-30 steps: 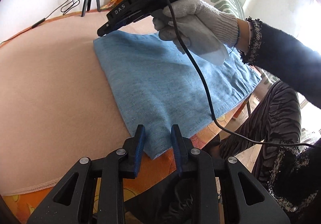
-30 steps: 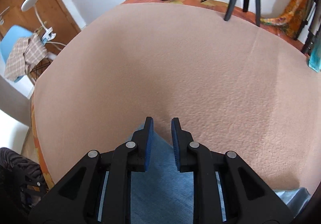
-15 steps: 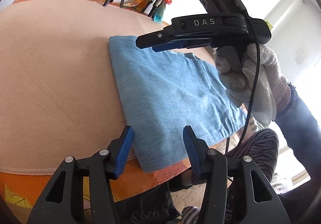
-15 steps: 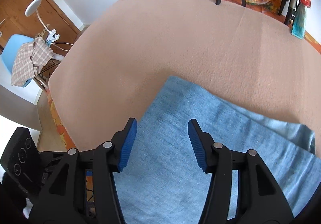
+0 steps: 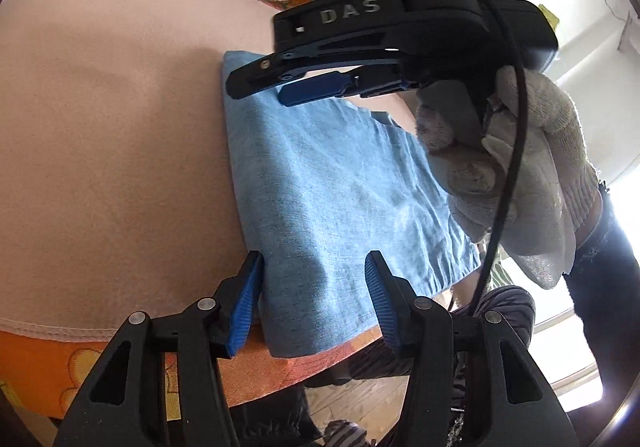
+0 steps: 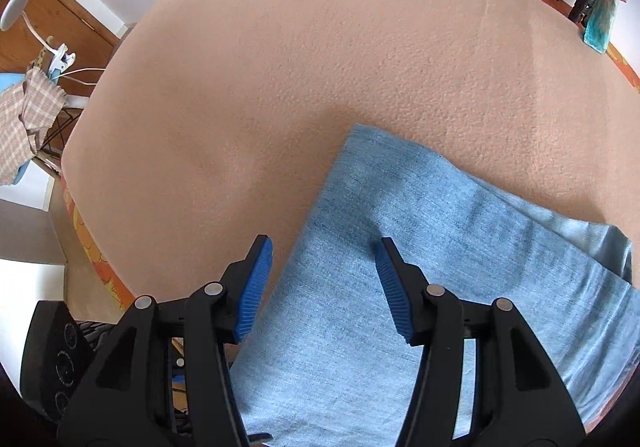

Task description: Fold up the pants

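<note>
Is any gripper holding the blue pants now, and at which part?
Nothing is held. The left gripper and the right gripper are both open above the folded pants.

"DAS" — raised grey letters, on the black right gripper [image 5: 308, 89] body

Your left gripper [image 5: 314, 293] is held low in front of you with its blue-padded fingers [image 5: 248, 297] spread wide apart, gripping nothing. Your right gripper [image 6: 324, 283] is spread just as wide and also grips nothing. From the left wrist view, your white-gloved right hand [image 5: 516, 163] wraps its handle, holding it roughly level, with your dark sleeve [image 5: 608, 291] trailing behind.
</note>
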